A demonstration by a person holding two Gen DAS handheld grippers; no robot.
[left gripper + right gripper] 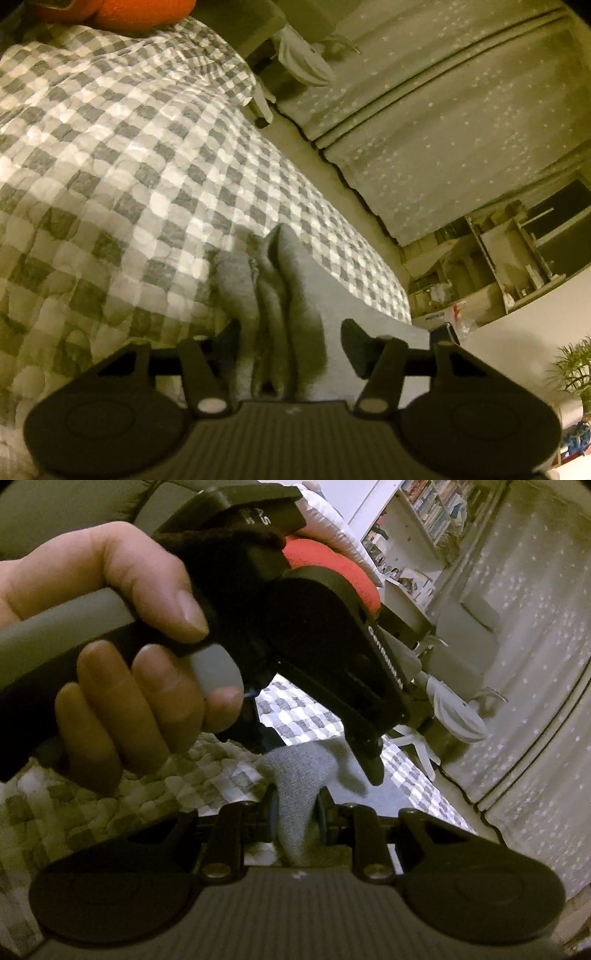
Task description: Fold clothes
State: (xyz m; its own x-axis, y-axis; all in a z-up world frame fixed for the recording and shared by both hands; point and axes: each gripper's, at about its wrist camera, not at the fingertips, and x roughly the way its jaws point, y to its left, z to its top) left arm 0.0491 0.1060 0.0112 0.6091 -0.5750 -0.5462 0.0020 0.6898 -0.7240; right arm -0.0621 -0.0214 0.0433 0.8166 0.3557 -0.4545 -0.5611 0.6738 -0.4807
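A grey knit garment (273,295) lies bunched in folds on the checked quilt (129,147). My left gripper (291,341) straddles the bunch. Its left finger (231,339) lies against the cloth, while its right finger (354,343) stands a little apart from the folds, so the jaws are open around it. In the right wrist view my right gripper (297,808) is shut on a narrow tail of the grey garment (295,775), pinched between both pads. Just beyond it the left gripper (316,755), held by a hand (110,646), hangs over the same cloth.
The quilt's edge runs diagonally, with pale floor (332,177) beyond it. A star-patterned curtain (461,129) hangs behind. An orange cushion (140,14) sits at the head of the bed. A shelf unit (498,258) and a plant (576,369) stand at the right.
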